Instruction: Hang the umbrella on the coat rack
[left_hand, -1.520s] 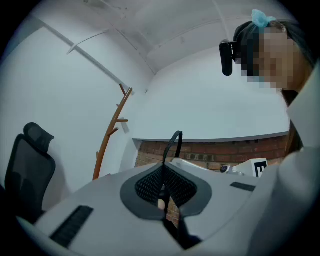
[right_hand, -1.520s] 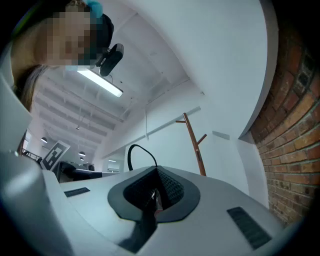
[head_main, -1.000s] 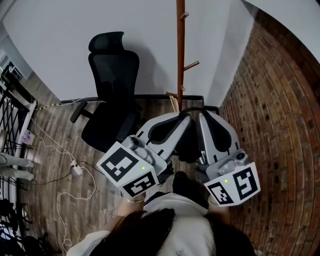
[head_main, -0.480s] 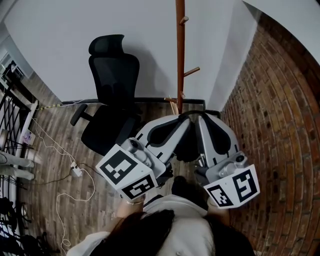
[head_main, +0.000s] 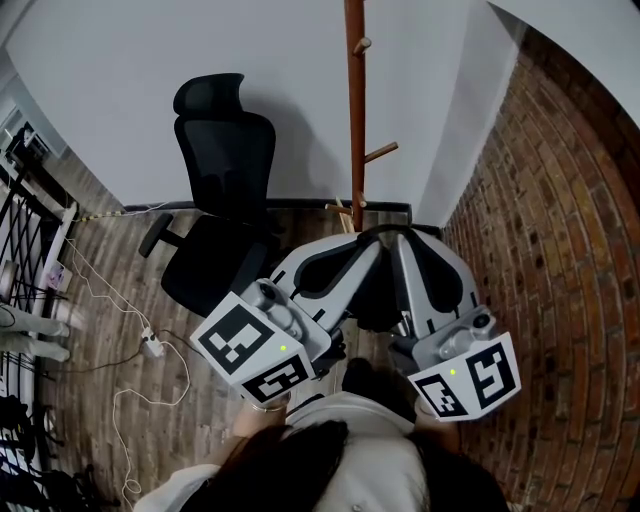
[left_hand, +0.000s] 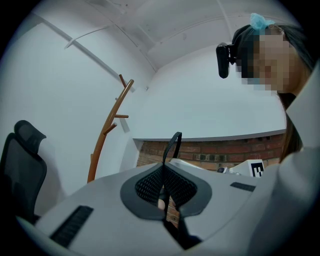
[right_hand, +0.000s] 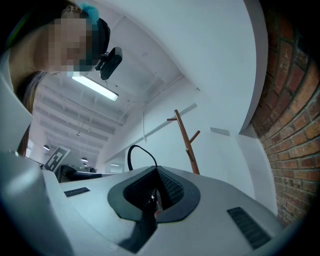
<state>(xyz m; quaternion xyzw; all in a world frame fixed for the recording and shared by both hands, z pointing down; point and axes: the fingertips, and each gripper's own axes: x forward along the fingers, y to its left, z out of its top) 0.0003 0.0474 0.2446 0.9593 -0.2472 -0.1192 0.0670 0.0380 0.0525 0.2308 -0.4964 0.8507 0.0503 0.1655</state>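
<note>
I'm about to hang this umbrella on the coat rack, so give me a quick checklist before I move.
1. Left gripper shut on the strap loop: ok.
2. Right gripper shut on the same loop: ok.
3. Coat rack ahead of both grippers: ok.
4. Side peg bare: ok.
5. Office chair left of the rack, out of the way: ok.
6. Umbrella body hanging free: cannot tell, hidden under the grippers.
</note>
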